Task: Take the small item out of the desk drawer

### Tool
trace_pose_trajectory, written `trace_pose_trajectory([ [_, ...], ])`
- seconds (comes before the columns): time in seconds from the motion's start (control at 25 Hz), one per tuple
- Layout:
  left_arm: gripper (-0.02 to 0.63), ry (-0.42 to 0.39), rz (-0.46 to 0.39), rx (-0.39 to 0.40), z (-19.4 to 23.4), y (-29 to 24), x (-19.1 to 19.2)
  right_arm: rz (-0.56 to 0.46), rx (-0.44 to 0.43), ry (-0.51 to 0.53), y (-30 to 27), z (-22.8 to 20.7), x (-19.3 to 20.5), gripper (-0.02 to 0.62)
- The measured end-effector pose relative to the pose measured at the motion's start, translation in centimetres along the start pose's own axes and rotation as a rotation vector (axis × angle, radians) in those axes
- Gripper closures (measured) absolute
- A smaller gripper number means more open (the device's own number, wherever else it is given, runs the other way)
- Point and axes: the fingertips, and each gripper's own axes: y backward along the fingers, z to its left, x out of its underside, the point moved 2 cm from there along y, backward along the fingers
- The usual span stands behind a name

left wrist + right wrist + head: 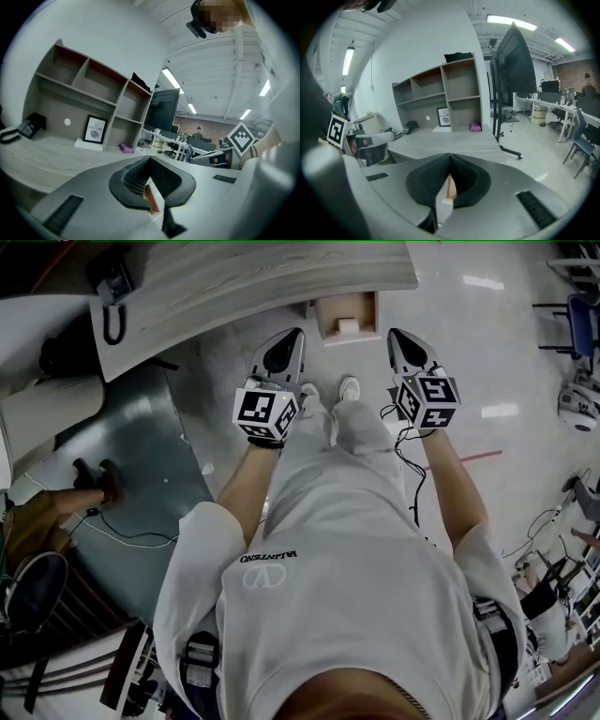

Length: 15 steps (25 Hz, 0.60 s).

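A: Head view only: one open drawer (322, 320), upper centre, under the desk (262, 277); one small white item (348, 325) inside.

B: Left gripper (294, 336), right gripper (397, 336): fingers together, empty. Gripper views add one shelf unit (93, 93), one framed picture (95, 129).

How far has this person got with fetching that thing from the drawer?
Done: the drawer looks open, with the small white item lying inside. In hand: nothing; the left gripper and right gripper are shut, empty and not touching it. Left: grasping the item and lifting it out.
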Motion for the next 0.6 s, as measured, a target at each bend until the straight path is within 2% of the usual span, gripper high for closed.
trace_pose_trajectory([
  [0.32, 0.607, 0.067, 0.068, -0.051, 1.7, -4.8, 6.6, 0.094, -0.056, -0.042, -6.8, -2.2, 5.4, 0.592],
  [0.4, 0.607, 0.081, 0.086, -0.057, 1.7, -5.6, 8.5, 0.131, -0.079, -0.075, -8.1, -2.6, 7.5, 0.522],
  [0.48, 0.607, 0.082, 0.099, -0.051, 2.1, -6.8, 10.2, 0.162, -0.09, -0.085, -10.1, -2.9, 9.3, 0.522],
  [0.56, 0.607, 0.09, 0.113, -0.045, 2.8, -7.9, 12.1, 0.198, -0.102, -0.088, -12.4, -3.0, 11.4, 0.451],
  [0.6, 0.607, 0.1, 0.122, -0.045, 3.1, -8.2, 13.2, 0.222, -0.107, -0.09, -13.5, -3.1, 12.6, 0.449],
])
